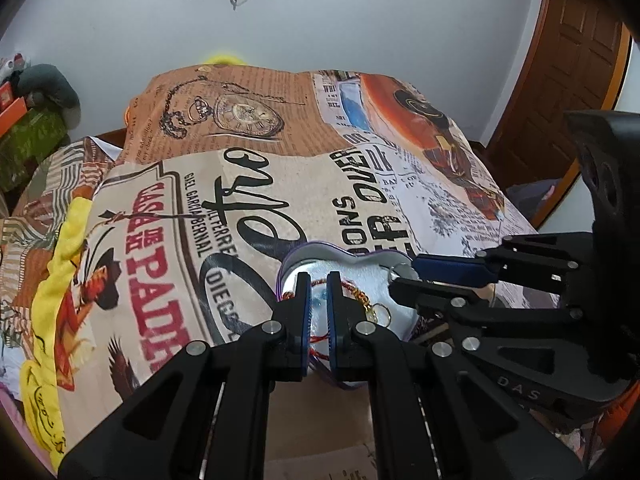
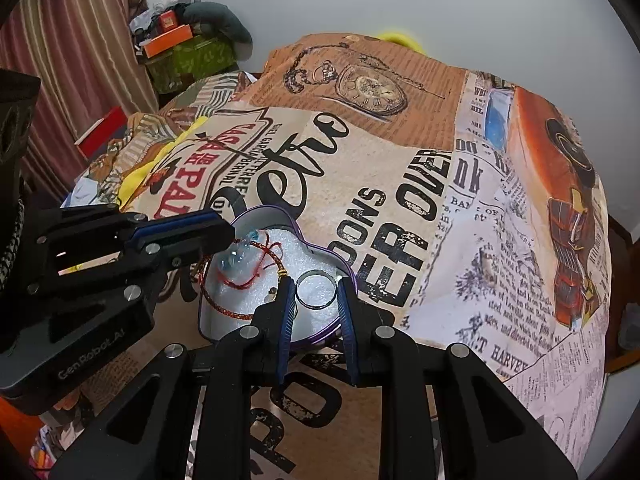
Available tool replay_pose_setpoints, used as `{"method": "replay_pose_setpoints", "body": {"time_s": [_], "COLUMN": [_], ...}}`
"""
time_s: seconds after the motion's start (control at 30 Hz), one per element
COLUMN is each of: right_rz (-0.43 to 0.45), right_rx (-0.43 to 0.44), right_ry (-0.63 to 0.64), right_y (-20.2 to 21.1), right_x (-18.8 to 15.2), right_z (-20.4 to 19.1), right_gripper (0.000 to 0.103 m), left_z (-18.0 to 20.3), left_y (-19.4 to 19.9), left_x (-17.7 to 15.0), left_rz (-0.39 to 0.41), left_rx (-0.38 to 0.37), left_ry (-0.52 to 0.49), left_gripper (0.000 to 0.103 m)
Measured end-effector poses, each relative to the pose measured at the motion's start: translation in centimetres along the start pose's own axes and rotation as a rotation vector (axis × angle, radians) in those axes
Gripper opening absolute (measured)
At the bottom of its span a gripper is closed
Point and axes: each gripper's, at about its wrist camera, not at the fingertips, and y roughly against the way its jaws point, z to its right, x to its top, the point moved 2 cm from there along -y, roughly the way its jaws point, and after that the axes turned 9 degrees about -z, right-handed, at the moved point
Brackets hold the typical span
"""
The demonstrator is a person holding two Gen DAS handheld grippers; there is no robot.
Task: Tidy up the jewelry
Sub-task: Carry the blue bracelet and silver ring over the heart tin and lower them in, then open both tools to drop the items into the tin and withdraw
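A purple heart-shaped tin (image 2: 280,210) lined with white foam lies on the printed cloth. In the left wrist view its rim (image 1: 316,244) shows behind my fingers. Inside it lie a braided red-gold bracelet (image 2: 218,306) with a gold clasp (image 1: 382,314) and a loose red cord (image 2: 240,283). My left gripper (image 1: 318,304) is shut on a small clear blue piece (image 2: 237,258) over the tin's left lobe. In the right wrist view the left gripper (image 2: 230,237) reaches in from the left. My right gripper (image 2: 316,300) is shut on a silver ring (image 2: 317,276) over the foam. The ring (image 1: 404,270) also shows at the right gripper's (image 1: 400,278) tips.
A cloth printed with newspaper text and a pocket watch (image 2: 400,184) covers the raised surface. Brown cardboard (image 2: 320,420) lies under my grippers. Boxes and a grey plush (image 2: 216,16) pile up at the far left by a striped curtain. A wooden door (image 1: 580,60) stands at the right.
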Motion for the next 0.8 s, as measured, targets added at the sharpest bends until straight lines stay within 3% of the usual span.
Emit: {"method": "replay_pose_setpoints", "body": {"time_s": [0.23,0.4,0.57,0.8], "right_rz": [-0.032,-0.043,-0.017,0.065], "right_rx": [0.010,-0.001,-0.024,-0.068], "right_ry": [0.010,0.002,0.004,-0.006], "right_y": [-0.3,0.1,1.9,6.1], "right_x": [0.0,-0.1,-0.4,-1.4], "right_z": [-0.4,-0.6,-1.0,-1.5], "right_gripper": [0.020,0.020,0.020,0.021], "left_z": [-0.1,-0.4,0.1,1.1], "left_y": [0.6,1.7,3.5,7.5], "left_x": [-0.3,-0.6,-1.2,-1.9], "left_rz": [-0.009,-0.001,0.024,0.072], "left_rx": [0.000,0.024,0.072,0.096], "left_ry": [0.002,0.011,-0.011,-0.027], "left_gripper": [0.006,0.012,0.039,0.048]}}
